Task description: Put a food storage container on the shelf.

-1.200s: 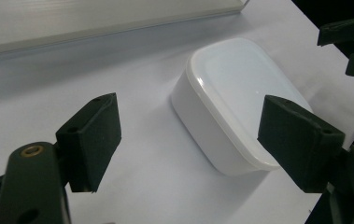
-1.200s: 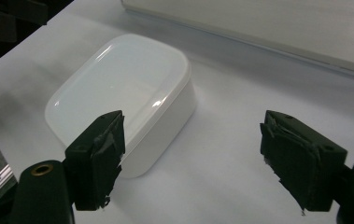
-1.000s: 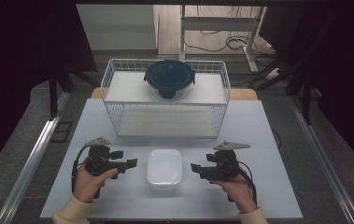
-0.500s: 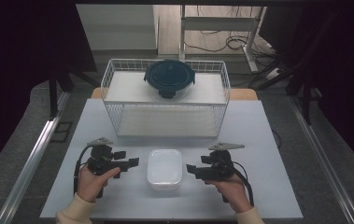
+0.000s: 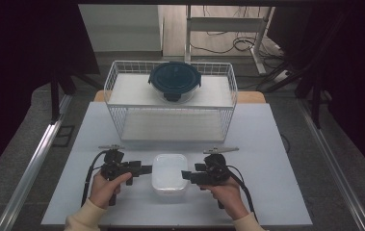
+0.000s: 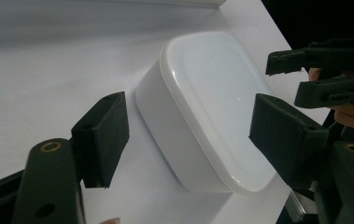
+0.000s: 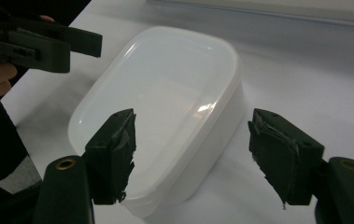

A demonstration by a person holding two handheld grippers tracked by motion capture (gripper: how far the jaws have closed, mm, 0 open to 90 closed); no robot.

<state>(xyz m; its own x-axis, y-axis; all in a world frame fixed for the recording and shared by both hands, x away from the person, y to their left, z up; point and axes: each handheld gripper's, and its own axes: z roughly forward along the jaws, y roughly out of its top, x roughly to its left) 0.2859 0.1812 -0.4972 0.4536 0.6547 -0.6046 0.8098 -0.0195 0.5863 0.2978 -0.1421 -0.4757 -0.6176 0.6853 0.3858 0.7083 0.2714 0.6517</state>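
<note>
1. The box, white with its lid on, sits on the table near the middle of the front edge.
2. The left gripper is level with the box's left side, tips just beside its wall. Its jaws stand apart with nothing between them; in the left gripper view the box lies ahead, inside the jaw span.
3. The right gripper is at the box's right side, tips at or just short of the wall; contact cannot be confirmed. Its jaws stand apart, empty; in the right gripper view the box lies ahead, one pad over its near corner.
4. Progress, as a judgement: approach is complete on both sides; no grip is made. The box is not yet clamped or lifted.
5. Remaining: close on the box, then move or open it.
6. Toward the back edge stands a wire rack, well apart from the box. A dark round container rests on its top shelf.
</note>
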